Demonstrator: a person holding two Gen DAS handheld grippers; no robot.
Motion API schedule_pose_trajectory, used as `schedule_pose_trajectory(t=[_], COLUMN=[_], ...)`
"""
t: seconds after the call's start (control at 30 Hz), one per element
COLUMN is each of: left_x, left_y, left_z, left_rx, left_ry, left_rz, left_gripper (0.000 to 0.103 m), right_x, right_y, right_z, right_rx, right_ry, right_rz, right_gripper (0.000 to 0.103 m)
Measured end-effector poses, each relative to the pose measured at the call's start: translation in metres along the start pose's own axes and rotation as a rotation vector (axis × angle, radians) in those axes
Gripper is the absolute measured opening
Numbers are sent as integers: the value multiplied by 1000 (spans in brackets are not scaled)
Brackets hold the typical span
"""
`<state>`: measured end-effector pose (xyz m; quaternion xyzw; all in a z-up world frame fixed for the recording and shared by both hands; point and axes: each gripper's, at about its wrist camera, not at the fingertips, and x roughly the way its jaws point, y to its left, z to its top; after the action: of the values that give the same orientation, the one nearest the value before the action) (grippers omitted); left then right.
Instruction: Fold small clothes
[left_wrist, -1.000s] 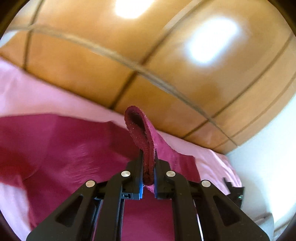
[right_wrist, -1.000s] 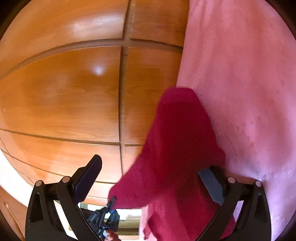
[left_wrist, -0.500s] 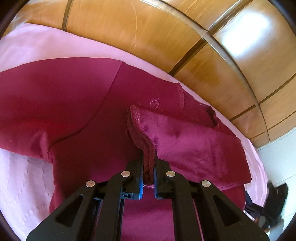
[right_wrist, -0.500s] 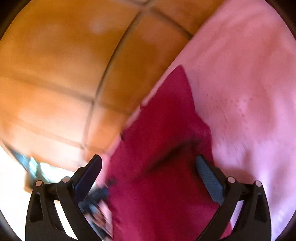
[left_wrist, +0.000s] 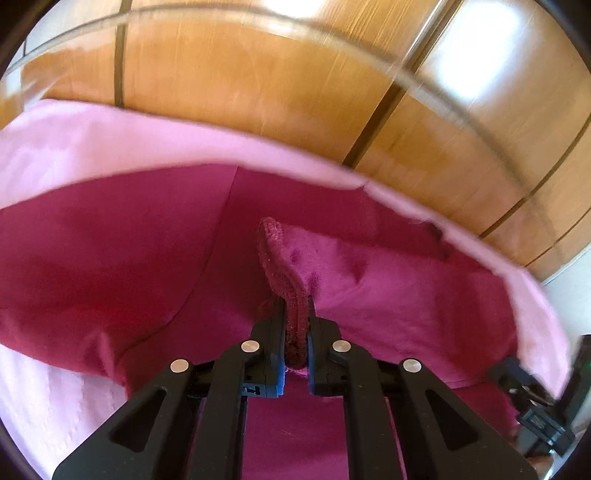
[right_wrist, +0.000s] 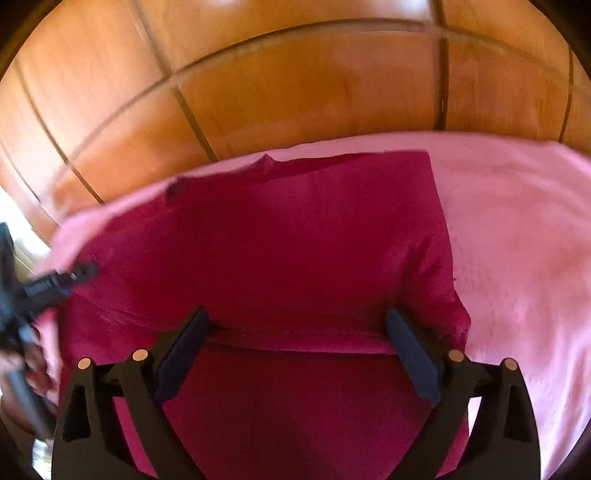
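A dark red garment (left_wrist: 110, 258) lies spread on a pink cloth (left_wrist: 74, 140). My left gripper (left_wrist: 296, 328) is shut on a thick hemmed edge of the garment (left_wrist: 275, 258), which stands up between the jaws, low over the cloth. In the right wrist view the same garment (right_wrist: 295, 240) lies folded flat under my right gripper (right_wrist: 295, 332), whose jaws are wide open with nothing between them. The left gripper shows blurred at that view's left edge (right_wrist: 44, 288).
The pink cloth (right_wrist: 517, 240) covers the work surface. Wooden panelling (left_wrist: 258, 74) rises just behind its far edge, also seen in the right wrist view (right_wrist: 295, 81). A white wall (left_wrist: 576, 269) stands at the right.
My left gripper has come down and carried the held edge over the garment. My right gripper has swung round to face the folded garment from above, still open.
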<state>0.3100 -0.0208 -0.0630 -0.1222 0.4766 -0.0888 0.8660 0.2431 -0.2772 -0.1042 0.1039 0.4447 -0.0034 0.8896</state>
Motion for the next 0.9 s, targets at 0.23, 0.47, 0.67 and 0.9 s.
schedule_pose_trajectory(t=[0.23, 0.47, 0.67, 0.9], left_x=[-6, -62, -115, -151], left_y=[6, 49, 125, 265], left_z=[-15, -43, -75, -101], left_rx=[-18, -175, -351, -696], left_ry=[-36, -85, -136, -224], left_rz=[52, -19, -20, 57], left_gripper=[21, 42, 42, 42], right_x=[10, 9, 8, 7], right_y=[8, 15, 18, 20], right_z=[-9, -6, -7, -8], right_rx=[-70, -80, -90, -95], right_ry=[-23, -39, -46, -51], right_rz=[-83, -98, -113, -121], right_gripper=[101, 101, 101, 101])
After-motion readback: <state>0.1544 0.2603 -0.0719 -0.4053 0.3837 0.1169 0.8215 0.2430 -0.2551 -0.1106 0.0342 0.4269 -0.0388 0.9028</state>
